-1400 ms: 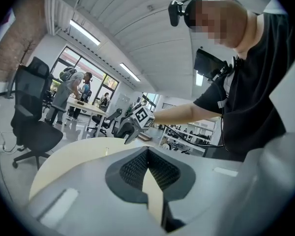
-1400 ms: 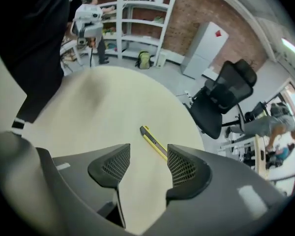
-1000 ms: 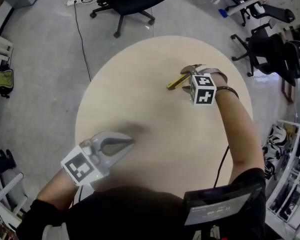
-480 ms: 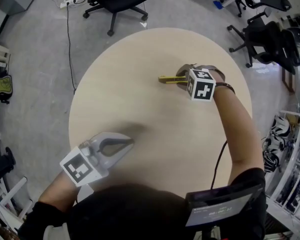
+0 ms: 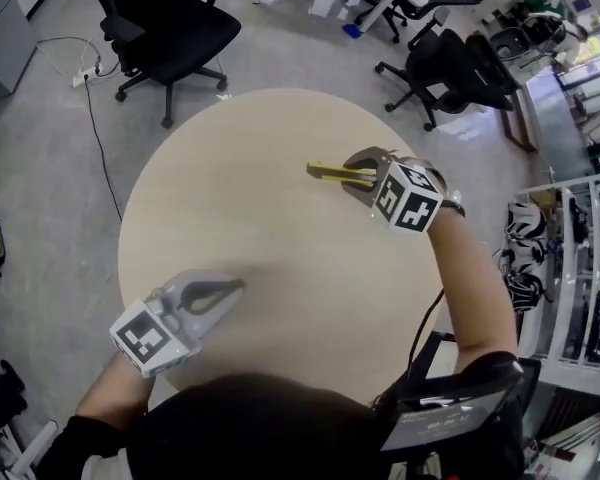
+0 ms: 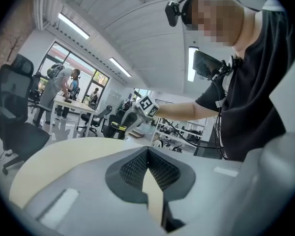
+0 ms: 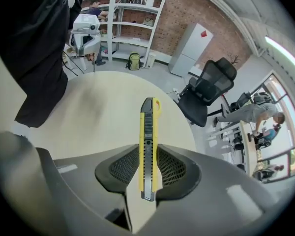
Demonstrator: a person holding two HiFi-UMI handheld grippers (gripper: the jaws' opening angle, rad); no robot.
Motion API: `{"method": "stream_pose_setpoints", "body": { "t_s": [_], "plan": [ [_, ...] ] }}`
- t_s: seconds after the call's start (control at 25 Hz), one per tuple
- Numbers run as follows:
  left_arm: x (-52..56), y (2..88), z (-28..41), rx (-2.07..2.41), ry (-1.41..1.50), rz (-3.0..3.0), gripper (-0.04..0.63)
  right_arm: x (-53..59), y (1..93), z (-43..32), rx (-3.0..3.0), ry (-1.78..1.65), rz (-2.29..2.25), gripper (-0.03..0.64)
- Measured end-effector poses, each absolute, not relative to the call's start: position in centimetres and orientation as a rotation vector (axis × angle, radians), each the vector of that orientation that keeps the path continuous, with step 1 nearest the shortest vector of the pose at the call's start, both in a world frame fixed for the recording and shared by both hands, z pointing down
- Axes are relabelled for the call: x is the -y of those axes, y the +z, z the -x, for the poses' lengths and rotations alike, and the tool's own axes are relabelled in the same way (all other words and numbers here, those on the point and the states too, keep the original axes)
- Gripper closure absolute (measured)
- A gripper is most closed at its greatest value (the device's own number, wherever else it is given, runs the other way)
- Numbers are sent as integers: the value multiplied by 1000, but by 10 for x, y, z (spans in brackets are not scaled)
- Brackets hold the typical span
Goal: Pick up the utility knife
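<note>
The yellow utility knife point(image 5: 330, 171) hangs above the round beige table point(image 5: 260, 218), clamped in my right gripper point(image 5: 358, 180), whose jaws have just been closing on it. In the right gripper view the knife point(image 7: 147, 141) stands lengthwise between the dark pads point(image 7: 173, 170), its tip jutting past them over the tabletop point(image 7: 103, 122). My left gripper point(image 5: 236, 288) hovers over the table's near left edge, shut with nothing in it; its pads point(image 6: 160, 168) meet at the tip. From the left gripper view the right gripper's marker cube point(image 6: 146, 105) shows in the distance.
Black office chairs stand on the floor beyond the table, one at the far left point(image 5: 170, 33) and others at the far right point(image 5: 450, 58). Shelving point(image 5: 570, 268) runs along the right side. People stand by a desk point(image 6: 64, 90) in the background.
The right gripper has shut on the knife and lifted it off the tabletop, turning as it rose. The left gripper has risen a little.
</note>
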State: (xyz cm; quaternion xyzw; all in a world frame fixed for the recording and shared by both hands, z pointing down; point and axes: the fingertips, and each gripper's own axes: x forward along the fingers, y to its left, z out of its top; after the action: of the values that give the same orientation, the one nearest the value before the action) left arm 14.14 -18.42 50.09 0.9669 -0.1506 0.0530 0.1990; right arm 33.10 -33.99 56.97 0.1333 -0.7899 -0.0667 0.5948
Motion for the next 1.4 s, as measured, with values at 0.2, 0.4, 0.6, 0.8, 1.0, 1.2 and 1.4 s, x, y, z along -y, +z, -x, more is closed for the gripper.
{"method": "stream_pose_setpoints", "body": {
  "t_s": [0.2,0.4,0.6,0.8,1.0,1.2,1.4],
  "plan": [
    [162,456,-157,357,92,-2786,602,282,483,-357,1840,-157,-479,488],
    [131,425,-175,287,80,-2858,602,217,413,-377,1874,-163,-660,488],
    [78,398,-211,103,81,-2890,601,122,364,-409,1912,-110,-860,488],
    [13,375,-245,-100,120,-2939,601,8,341,-441,1929,-28,-1099,488],
    [-71,348,-293,-289,125,-2941,602,-117,324,-479,1908,28,-1303,488],
    [-167,335,-344,-529,129,-2917,603,-256,316,-518,1842,96,-1550,488],
    [-260,324,-394,-722,158,-2854,601,-391,320,-547,1769,196,-1768,488]
  ]
}}
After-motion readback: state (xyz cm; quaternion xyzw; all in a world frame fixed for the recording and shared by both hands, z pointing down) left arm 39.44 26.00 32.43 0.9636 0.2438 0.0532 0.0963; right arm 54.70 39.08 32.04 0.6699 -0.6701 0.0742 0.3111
